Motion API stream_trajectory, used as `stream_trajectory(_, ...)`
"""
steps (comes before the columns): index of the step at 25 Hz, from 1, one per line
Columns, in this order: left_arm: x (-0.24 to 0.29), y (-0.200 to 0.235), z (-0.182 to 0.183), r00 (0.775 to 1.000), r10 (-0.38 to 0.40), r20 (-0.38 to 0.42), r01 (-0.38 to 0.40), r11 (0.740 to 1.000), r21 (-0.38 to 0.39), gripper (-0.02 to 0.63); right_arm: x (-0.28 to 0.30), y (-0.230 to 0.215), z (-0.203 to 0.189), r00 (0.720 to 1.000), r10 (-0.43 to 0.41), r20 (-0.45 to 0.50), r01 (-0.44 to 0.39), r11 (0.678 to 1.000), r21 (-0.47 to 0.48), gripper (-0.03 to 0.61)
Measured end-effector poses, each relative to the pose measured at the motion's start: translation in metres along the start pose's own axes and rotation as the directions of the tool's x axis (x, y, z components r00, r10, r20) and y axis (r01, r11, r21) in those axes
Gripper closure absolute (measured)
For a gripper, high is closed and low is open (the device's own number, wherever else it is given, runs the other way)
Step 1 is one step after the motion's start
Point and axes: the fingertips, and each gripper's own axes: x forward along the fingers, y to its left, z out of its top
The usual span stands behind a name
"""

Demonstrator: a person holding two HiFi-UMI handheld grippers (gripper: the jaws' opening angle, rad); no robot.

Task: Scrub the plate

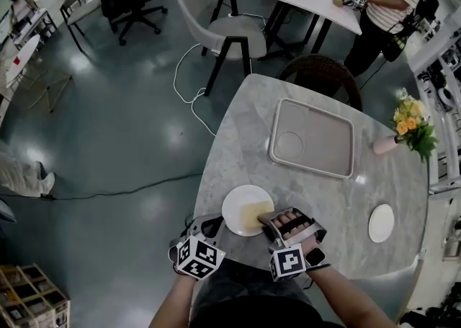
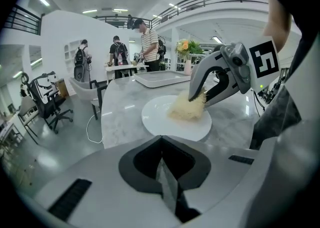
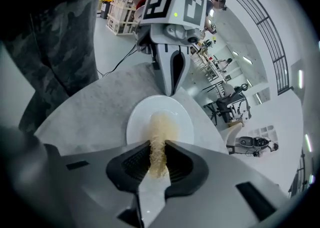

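Your left gripper [image 1: 214,227] sits at the left rim of the plate [image 1: 236,204], just beside it. Its jaws are together with nothing between them, as the left gripper view shows [image 2: 162,172]. From the right gripper view its tip [image 3: 170,89] reaches the plate's edge. Whether it presses on the rim or only hovers there, I cannot tell.

The plate itself is white and round [image 2: 157,121]. It lies flat on the marble table [image 1: 245,121], close to the edge nearest you.

On the right half of the plate lies a pale yellow scrub pad [image 1: 253,215]. It is fibrous and rests against the plate's surface [image 2: 185,108].

Your right gripper [image 1: 266,220] comes in over the plate's right rim. Its jaws are clamped on the scrub pad, whose fibres fill the gap between the two dark pads [image 3: 158,158]. The free end of the pad spreads out onto the plate [image 3: 141,128].

Beyond the plate, further onto the table and to its right, is a grey rectangular tray [image 1: 324,139] with a round recess in one corner. It is well apart from the plate.

To the right of the plate, near the table's right edge, lies a small white saucer [image 1: 381,223]. Far right of the plate and beyond it stands a pink vase of yellow flowers [image 1: 410,125], just past the tray.
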Motion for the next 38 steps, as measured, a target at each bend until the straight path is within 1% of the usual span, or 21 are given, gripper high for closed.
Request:
stream_trajectory(4, 0.001, -0.001, 0.001, 1.000, -0.004, 0.004, 0.004, 1.000, -0.004, 0.601, -0.005, 0.010, 0.017, 0.999, 0.031, 0.044, -0.031, 1.000, 0.002, 0.503)
stream_trajectory(7, 0.001, -0.001, 0.001, 1.000, -0.010, 0.003, 0.010, 1.000, -0.005, 0.601, -0.005, 0.012, 0.030, 0.996, 0.035, 0.077, -0.034, 0.999, -0.008, 0.503)
stream_trajectory(13, -0.001, -0.001, -0.004, 1.000, -0.011, -0.016, 0.011, 1.000, 0.009, 0.601, 0.006, -0.003, 0.041, 0.994, 0.027, 0.102, -0.022, 0.998, -0.051, 0.503)
stream_trajectory(16, -0.002, -0.003, -0.005, 1.000, -0.019, -0.020, 0.019, 1.000, 0.009, 0.601, 0.013, -0.011, 0.042, 0.993, 0.045, 0.106, -0.036, 0.996, -0.079, 0.503)
stream_trajectory(17, -0.002, -0.004, -0.005, 1.000, -0.022, -0.021, 0.022, 1.000, 0.012, 0.601, 0.016, -0.016, 0.041, 0.994, 0.037, 0.103, -0.027, 0.996, -0.089, 0.503)
stream_trajectory(19, -0.001, -0.007, -0.005, 0.999, -0.027, -0.023, 0.028, 0.999, 0.017, 0.601, 0.024, -0.029, 0.036, 0.996, -0.007, 0.092, 0.017, 0.994, -0.111, 0.503)
stream_trajectory(21, -0.002, -0.009, -0.004, 0.999, -0.033, -0.023, 0.034, 0.999, 0.017, 0.601, 0.027, -0.040, 0.031, 0.997, -0.017, 0.082, 0.027, 0.992, -0.120, 0.503)
stream_trajectory(23, -0.003, -0.011, -0.003, 0.999, -0.038, -0.024, 0.038, 0.999, 0.017, 0.601, 0.029, -0.047, 0.026, 0.997, -0.009, 0.074, 0.018, 0.993, -0.114, 0.503)
stream_trajectory(26, -0.002, -0.012, -0.002, 0.999, -0.040, -0.025, 0.041, 0.999, 0.015, 0.600, 0.035, -0.057, 0.012, 0.999, -0.029, 0.044, 0.034, 0.993, -0.110, 0.503)
stream_trajectory(30, -0.001, -0.013, -0.003, 0.999, -0.039, -0.026, 0.039, 0.999, 0.004, 0.601, 0.033, -0.063, -0.008, 0.999, -0.050, 0.003, 0.050, 0.997, -0.061, 0.503)
stream_trajectory(33, -0.002, -0.013, -0.003, 0.999, -0.038, -0.028, 0.038, 0.999, 0.003, 0.601, 0.026, -0.057, -0.020, 0.999, -0.050, -0.021, 0.049, 0.998, -0.036, 0.503)
stream_trajectory(38, -0.003, -0.012, -0.003, 0.999, -0.036, -0.025, 0.036, 0.999, -0.002, 0.600, 0.011, -0.032, -0.037, 0.998, -0.029, -0.048, 0.027, 0.999, -0.042, 0.503)
